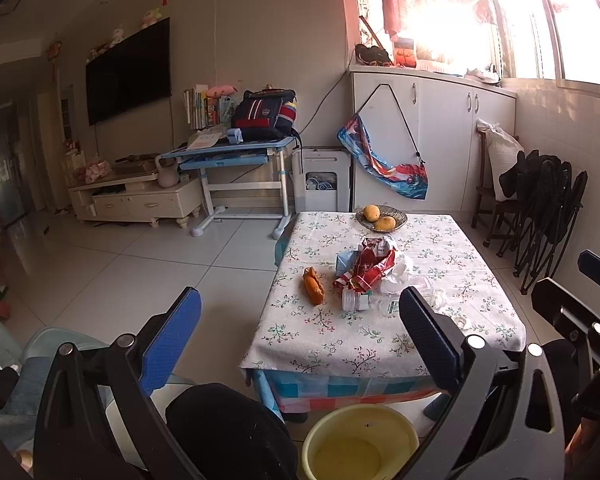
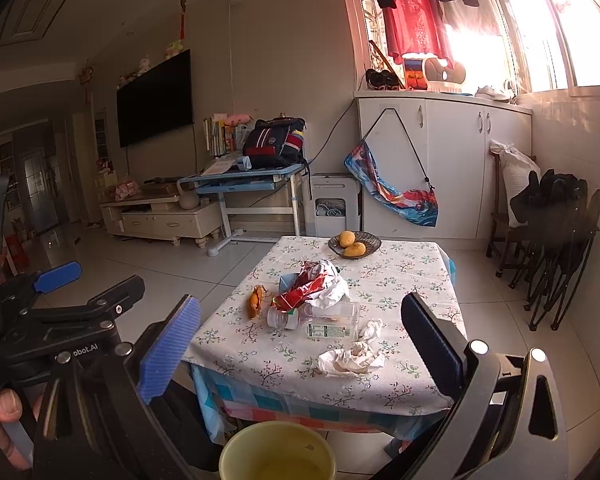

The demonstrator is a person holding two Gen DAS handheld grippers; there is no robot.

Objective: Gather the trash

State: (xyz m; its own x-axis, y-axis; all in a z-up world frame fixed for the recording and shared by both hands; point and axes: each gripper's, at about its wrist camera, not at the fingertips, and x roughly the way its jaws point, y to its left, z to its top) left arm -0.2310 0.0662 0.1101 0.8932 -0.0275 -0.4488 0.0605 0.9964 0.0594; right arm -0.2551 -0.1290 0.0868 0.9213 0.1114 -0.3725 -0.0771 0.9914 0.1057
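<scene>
Right wrist view: right gripper (image 2: 300,344) jaws spread wide with nothing between them, hanging short of the table's (image 2: 404,272) near edge; left gripper (image 1: 300,320) likewise fully apart and empty. Trash sits mid-table: red wrapper (image 2: 304,288), clear plastic bottle (image 2: 332,320) lying on its side, crumpled tissue (image 2: 352,358) toward the near edge, orange snack packet (image 2: 256,300) by the left edge. Yellow bucket (image 2: 278,452) stands on the floor below the near edge; fruit bowl (image 2: 354,245) at the far edge.
</scene>
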